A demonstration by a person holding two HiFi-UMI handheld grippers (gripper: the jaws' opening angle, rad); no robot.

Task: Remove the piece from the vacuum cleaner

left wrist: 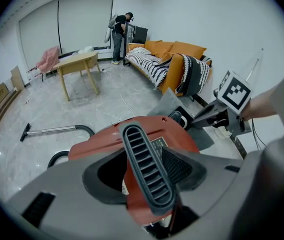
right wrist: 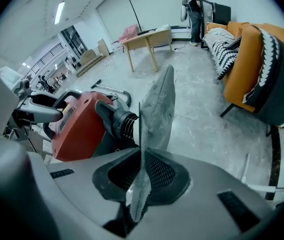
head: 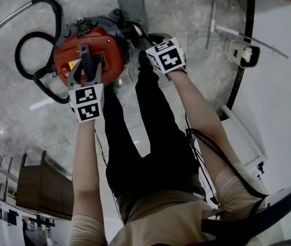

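Note:
A red vacuum cleaner (head: 109,47) stands on the marble floor in front of the person. My left gripper (head: 86,72) is shut on its black ribbed carry handle (left wrist: 147,166), which runs up between the jaws over the red body (left wrist: 182,134). My right gripper (head: 146,44) reaches in at the cleaner's far right side. It is shut on a grey cloth piece (right wrist: 157,109) that stands up thin between its pads, just beside the black hose socket (right wrist: 117,120). From above, the same grey cloth piece (head: 132,8) lies behind the cleaner.
The black hose (head: 24,50) loops to the cleaner's left, and a metal wand (head: 212,19) lies on the floor at the right. An orange sofa (left wrist: 177,59) and a wooden table (left wrist: 76,64) stand further off. A person (left wrist: 119,31) stands at the far wall.

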